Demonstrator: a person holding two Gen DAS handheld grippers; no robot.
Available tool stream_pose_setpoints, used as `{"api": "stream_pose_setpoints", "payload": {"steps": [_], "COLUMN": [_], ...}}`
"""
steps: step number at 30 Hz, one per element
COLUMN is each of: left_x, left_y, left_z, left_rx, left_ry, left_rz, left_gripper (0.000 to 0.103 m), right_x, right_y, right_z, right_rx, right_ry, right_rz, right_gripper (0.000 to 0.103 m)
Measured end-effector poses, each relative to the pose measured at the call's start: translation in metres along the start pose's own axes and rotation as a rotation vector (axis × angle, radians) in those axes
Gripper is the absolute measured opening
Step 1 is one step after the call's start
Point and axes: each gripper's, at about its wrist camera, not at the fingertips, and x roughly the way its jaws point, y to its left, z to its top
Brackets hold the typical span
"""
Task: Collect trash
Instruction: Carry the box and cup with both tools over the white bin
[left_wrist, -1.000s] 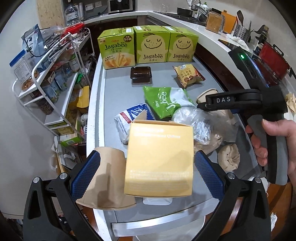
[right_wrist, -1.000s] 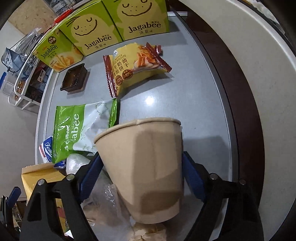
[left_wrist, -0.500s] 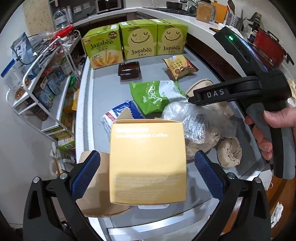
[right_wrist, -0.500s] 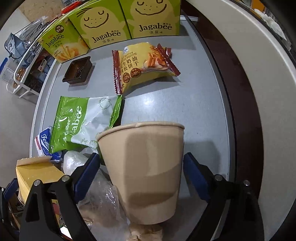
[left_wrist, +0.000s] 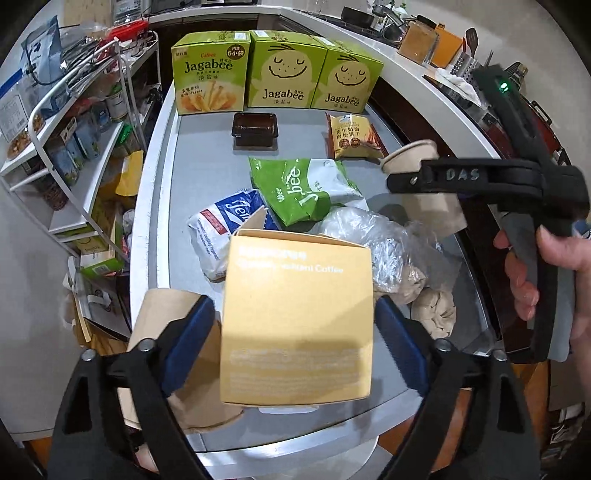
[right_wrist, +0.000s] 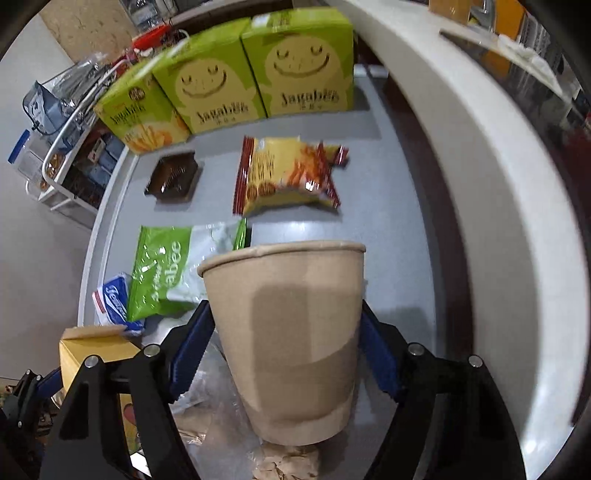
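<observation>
STEP: lift trash | left gripper (left_wrist: 295, 328): closing, pads against the yellow box (left_wrist: 297, 325) | right gripper (right_wrist: 286, 354): closing, clamps the paper cup (right_wrist: 288, 339) beside that box | ADVICE: squeeze gently, raise both clear of the plastic bag (left_wrist: 376, 236).

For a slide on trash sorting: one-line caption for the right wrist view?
Right gripper closing around a brown paper cup above the littered grey counter.

Your right claw (right_wrist: 286, 347) is closing on the paper cup (right_wrist: 286, 332), blue pads touching both sides, above the grey desk (right_wrist: 388, 221).
</observation>
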Motion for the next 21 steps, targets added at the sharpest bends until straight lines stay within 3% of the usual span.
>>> {"api": "stream_pose_setpoints", "payload": {"steps": [4,10,11,21], "left_x": [0.001,0.007,0.007,-0.009], "left_y": [0.0,-0.008,-0.008,-0.007], "left_z": [0.0,-0.001,-0.001,-0.001], "left_rx": [0.004,0.055,0.058,0.052], "left_ry": [0.016,0.019,0.018,-0.024], "left_rz": [-0.017,0.055,0.06,0.048], "left_gripper": [0.087,0.087,0.08,0.079], "right_x": [-0.011,-0.016,-0.018,-0.046], "right_y": [0.0,0.005,0.006,0.013], "right_z": [0.004,-0.002,-0.004,-0.013], "right_rx": [-0.007,-0.012,-0.018,-0.027], "right_ry": [-0.021,-0.032,-0.038,-0.096], "right_rz": [0.003,0.004,0.002,0.04], "right_gripper": [0.074,0.074,0.074,0.074]}}
